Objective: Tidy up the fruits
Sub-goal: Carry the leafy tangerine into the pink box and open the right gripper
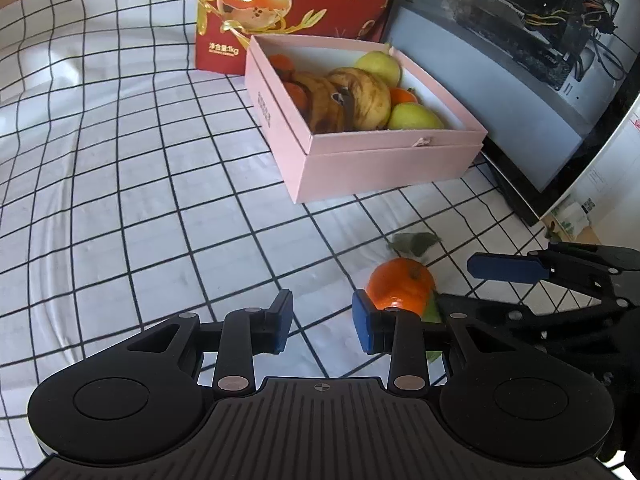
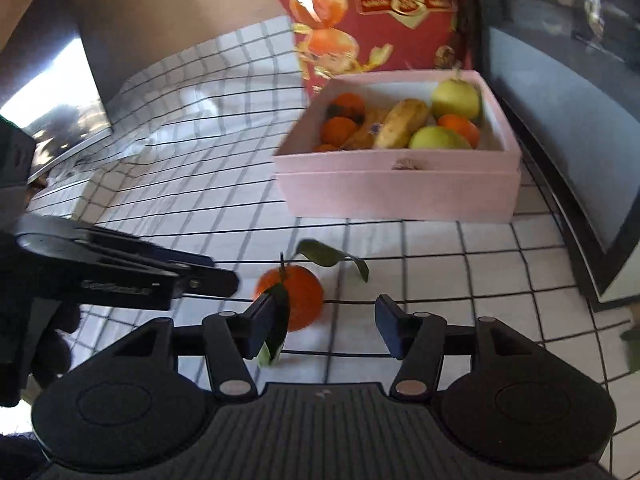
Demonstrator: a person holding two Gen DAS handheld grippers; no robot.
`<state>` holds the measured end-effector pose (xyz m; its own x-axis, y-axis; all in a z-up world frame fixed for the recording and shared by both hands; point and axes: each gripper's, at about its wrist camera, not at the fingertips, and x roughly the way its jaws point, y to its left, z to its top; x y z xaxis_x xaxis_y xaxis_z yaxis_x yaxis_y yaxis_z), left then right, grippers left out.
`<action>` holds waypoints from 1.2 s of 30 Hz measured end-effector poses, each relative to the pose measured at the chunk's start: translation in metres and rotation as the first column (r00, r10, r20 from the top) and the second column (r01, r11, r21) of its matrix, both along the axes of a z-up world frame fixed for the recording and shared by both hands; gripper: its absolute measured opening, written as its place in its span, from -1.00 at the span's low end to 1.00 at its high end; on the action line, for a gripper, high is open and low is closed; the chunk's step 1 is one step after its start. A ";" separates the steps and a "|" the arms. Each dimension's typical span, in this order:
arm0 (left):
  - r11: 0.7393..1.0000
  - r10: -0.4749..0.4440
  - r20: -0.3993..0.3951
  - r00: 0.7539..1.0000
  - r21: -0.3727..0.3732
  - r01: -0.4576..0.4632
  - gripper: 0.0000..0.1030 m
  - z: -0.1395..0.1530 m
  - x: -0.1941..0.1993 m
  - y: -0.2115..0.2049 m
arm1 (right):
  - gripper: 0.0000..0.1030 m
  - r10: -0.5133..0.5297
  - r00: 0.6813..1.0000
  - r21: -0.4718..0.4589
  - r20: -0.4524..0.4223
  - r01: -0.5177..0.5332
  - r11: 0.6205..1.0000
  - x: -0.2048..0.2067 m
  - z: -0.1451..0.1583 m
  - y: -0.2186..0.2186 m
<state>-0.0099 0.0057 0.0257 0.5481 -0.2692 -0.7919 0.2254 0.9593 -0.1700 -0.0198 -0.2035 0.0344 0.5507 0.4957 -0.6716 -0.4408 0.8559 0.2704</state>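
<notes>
An orange with green leaves (image 1: 401, 285) lies on the checked tablecloth, short of a pink box (image 1: 384, 160). The box holds bananas (image 1: 352, 98), green pears and several oranges. My left gripper (image 1: 322, 325) is open and empty, with the orange just beyond its right finger. My right gripper (image 2: 325, 326) is open; the orange (image 2: 298, 294) sits between its fingers, close to the left one, and a leaf hangs by that pad. The box (image 2: 400, 192) stands beyond. Each gripper shows at the edge of the other's view.
A red gift box with orange pictures (image 1: 288, 8) stands behind the pink box. A dark monitor (image 1: 520, 80) leans at the right. A white tablecloth with black grid lines (image 1: 140, 200) covers the table. A dark shiny object (image 2: 52, 92) sits at the far left.
</notes>
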 end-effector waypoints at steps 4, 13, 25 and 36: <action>1.000 0.026 0.002 1.000 0.007 -0.026 -0.29 0.002 -0.003 0.007 | 0.36 0.027 0.999 0.022 0.020 -0.027 0.999 -0.003 0.002 0.009; 0.998 0.064 -0.010 0.998 0.012 -0.064 -0.29 -0.001 -0.011 0.018 | 0.26 0.044 0.998 -0.082 0.043 -0.041 0.996 0.008 -0.015 0.037; 0.998 0.060 0.005 0.998 -0.024 -0.060 -0.29 0.002 -0.018 0.022 | -0.13 0.008 0.972 -0.076 0.236 0.011 0.997 0.038 0.058 0.023; 0.996 0.085 0.063 0.994 0.012 -0.085 -0.29 0.004 -0.023 0.034 | 0.13 -0.122 0.926 -0.034 0.356 0.143 0.989 0.145 0.081 0.044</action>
<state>-0.0331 0.0395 0.0302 0.6170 -0.2082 -0.7590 0.1527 0.9777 -0.1441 0.1255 -0.1596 0.1157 0.8151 0.3678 -0.4477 -0.3799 0.9227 0.0663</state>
